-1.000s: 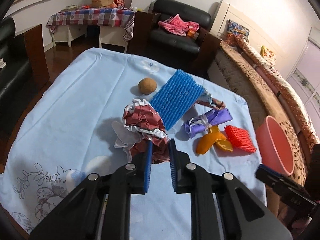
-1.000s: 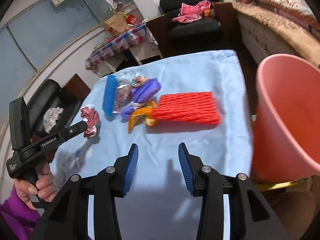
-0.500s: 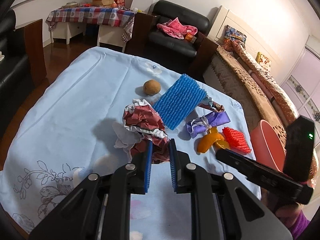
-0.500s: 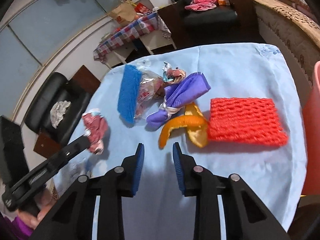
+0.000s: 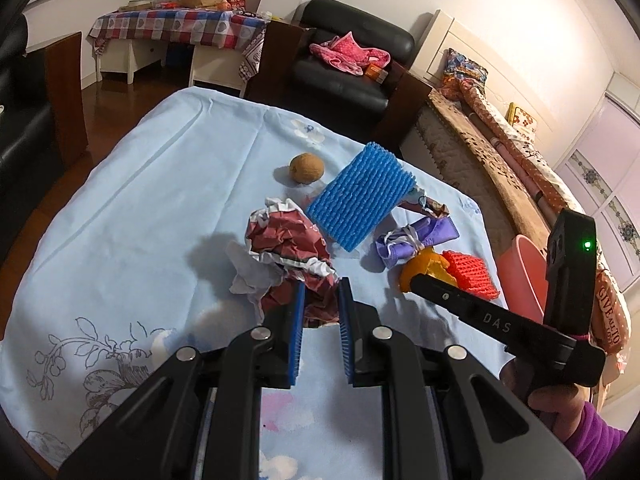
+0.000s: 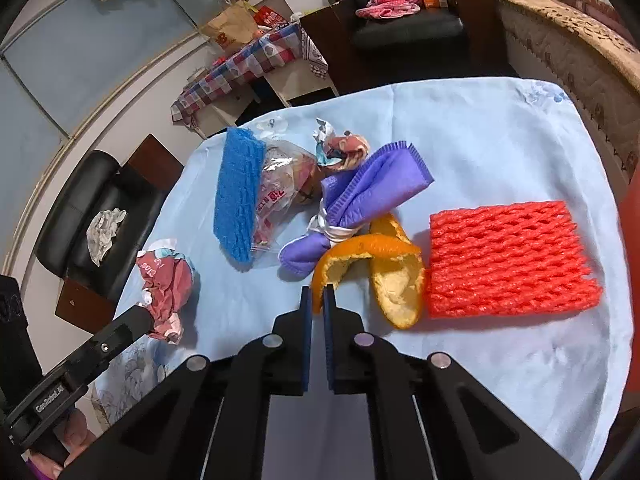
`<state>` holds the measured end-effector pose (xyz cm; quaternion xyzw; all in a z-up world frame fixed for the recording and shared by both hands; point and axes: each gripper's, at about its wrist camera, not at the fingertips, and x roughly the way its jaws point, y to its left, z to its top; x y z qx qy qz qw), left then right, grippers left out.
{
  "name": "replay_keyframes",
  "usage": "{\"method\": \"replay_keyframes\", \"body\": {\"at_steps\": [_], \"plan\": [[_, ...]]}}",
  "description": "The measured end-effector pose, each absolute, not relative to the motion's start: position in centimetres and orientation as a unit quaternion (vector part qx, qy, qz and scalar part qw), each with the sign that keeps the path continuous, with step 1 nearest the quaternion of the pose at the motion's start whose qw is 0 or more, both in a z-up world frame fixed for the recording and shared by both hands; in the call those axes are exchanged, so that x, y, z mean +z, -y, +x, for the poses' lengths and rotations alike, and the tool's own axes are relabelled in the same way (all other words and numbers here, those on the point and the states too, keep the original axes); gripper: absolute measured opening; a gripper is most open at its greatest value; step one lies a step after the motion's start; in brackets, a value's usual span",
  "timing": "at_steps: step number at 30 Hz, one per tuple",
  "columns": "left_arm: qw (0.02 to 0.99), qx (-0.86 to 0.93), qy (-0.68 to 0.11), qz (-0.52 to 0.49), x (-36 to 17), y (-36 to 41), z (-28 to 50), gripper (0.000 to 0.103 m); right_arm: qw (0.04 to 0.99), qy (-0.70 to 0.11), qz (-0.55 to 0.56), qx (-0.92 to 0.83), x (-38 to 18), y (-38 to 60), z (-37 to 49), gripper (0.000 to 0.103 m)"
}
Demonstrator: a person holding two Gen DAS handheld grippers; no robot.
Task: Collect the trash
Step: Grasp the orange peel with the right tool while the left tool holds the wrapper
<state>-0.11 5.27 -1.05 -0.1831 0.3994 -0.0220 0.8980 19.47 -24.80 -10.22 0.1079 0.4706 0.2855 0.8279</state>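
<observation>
- The right gripper (image 6: 316,300), wide open and back near the pink bucket (image 5: 520,268) a second ago, has moved in over the table to the orange peel (image 6: 368,256).
- Its blue pads (image 6: 306,312) have narrowed to a slim gap, pinching the peel's near tip.
- In the left wrist view, it now reaches across in front of the bucket.

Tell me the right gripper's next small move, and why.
Probably lift the orange peel and carry it right toward the pink bin. The right gripper looks shut on the peel's near edge, and the peel still lies on the blue cloth against the red foam net, so a straight lift should free it.
</observation>
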Motion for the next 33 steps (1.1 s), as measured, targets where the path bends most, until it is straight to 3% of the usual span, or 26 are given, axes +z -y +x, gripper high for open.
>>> {"method": "replay_keyframes", "body": {"at_steps": [17, 33], "plan": [[0.908, -0.081, -0.386, -0.139, 1.2, -1.3, 0.4, 0.016, 0.857, -0.404, 0.115, 0.299, -4.6, 30.4, 15.2, 0.004], [0.899, -0.231, -0.365, -0.069, 3.8, 12.3, 3.6, 0.016, 0.912, -0.351, 0.127, 0.172, -2.5, 43.9, 13.6, 0.004]]}}
